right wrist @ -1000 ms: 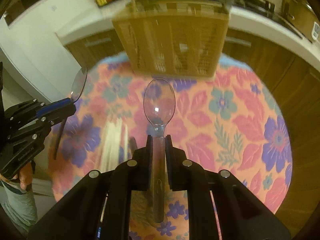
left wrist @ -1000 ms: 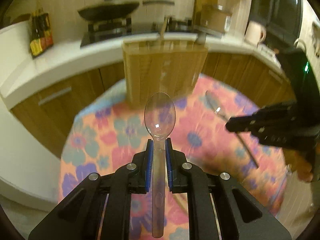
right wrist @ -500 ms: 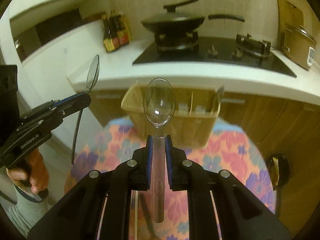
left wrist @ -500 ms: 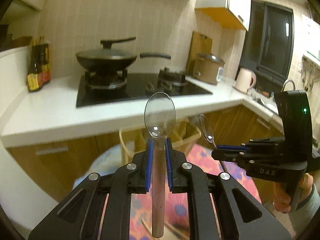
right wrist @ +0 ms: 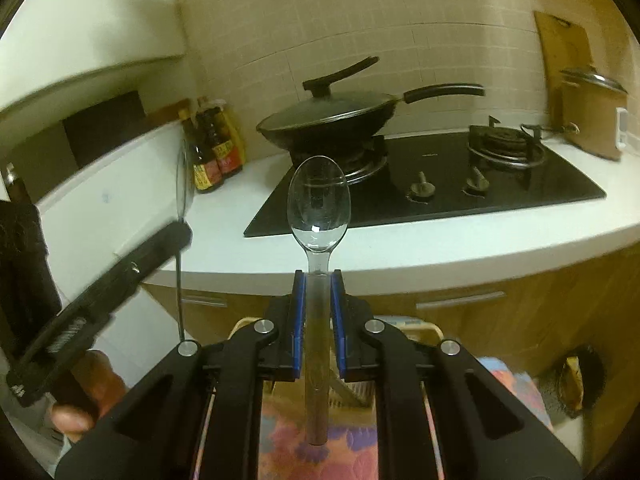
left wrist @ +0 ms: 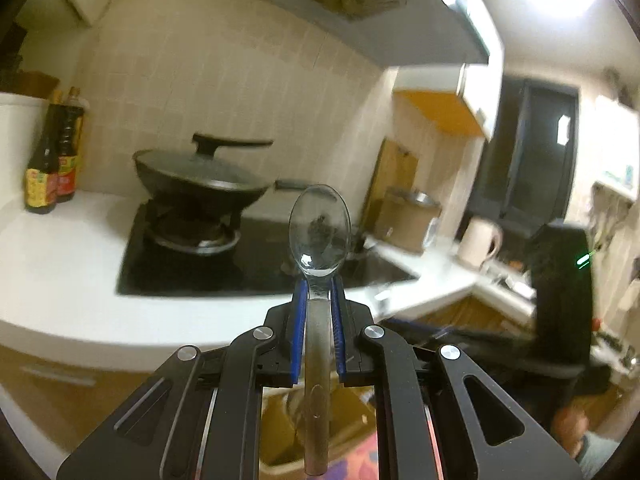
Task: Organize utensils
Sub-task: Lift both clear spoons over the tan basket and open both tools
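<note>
A: While both wrist views look across the white counter point(right wrist: 460, 240) at the hob point(right wrist: 440, 184), the organizer basket point(right wrist: 420, 330) shows only as a rim below the jaws, on the floral tablecloth point(right wrist: 320, 452). Reading: the spoons are held raised above it, presumably for a drop into a compartment. Which compartment, I cannot tell.

B: Grips?

A: Left gripper point(left wrist: 319, 292) is pinched on a clear plastic spoon point(left wrist: 319, 232); blue pads press the neck from either side. Right gripper point(right wrist: 318, 282) is clamped the same way on the second clear spoon point(right wrist: 319, 208). Neither pair of jaws stands spread.

B: Why at the neck?

A: Judgement: the narrow neck fits between the pads, and the bowl stays forward, clear of them. The handle runs back under the fingers.

B: Orientation?

A: Each spoon's long axis lies along its gripper's pointing line. Bowl forward, handle end toward the camera. Both bowls appear face-on in their own view. In the right view the left spoon point(right wrist: 182, 184) is seen edge-on, bowl up, handle hanging below the jaws, close to upright.

B: Risk?

A: The spoons look slick and light; they could pivot at the neck if bumped on the basket rim. To enter handle-first, each would need turning over.
</note>
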`<state>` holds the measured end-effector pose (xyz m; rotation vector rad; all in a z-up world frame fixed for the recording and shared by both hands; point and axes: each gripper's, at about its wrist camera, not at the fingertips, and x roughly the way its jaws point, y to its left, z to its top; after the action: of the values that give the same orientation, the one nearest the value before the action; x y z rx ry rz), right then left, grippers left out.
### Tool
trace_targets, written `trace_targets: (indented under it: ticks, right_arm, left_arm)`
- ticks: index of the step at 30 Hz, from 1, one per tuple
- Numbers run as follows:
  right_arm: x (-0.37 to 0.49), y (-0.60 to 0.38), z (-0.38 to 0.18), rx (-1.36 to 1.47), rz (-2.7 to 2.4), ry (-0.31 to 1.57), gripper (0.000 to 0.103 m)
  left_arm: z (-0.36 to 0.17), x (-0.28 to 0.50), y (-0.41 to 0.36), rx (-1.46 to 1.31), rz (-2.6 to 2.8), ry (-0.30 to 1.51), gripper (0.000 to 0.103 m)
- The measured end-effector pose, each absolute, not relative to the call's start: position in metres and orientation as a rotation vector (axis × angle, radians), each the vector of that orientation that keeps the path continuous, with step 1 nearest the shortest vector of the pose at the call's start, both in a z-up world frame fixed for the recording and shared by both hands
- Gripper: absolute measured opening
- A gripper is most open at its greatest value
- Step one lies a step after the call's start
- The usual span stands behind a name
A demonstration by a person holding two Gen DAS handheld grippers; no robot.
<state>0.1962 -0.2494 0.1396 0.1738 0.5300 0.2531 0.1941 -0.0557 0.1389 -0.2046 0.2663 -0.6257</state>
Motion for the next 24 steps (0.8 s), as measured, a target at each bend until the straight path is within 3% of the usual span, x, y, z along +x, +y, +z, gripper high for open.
trace_targets:
  ticks: [16,18,20,24]
  right_arm:
    - [0.214,-0.234,0.101,0.063,0.15,0.382,0.011]
    - [0.21,-0.236,0.098,0.075,0.174,0.404,0.013]
    - [0.202,-0.24,0.096,0.099,0.2,0.417,0.023]
    - [0.18,-0.247,0.097,0.119,0.214,0.435,0.023]
  left_arm:
    - [0.084,0.227,-0.061,-0.188,-0.529,0.262,0.011]
    - [0.08,0.223,-0.058,-0.191,-0.538,0.272,0.015]
    - [0.078,0.218,-0.054,-0.196,-0.549,0.286,0.018]
    - [0.076,0.206,-0.045,-0.193,-0.557,0.311,0.019]
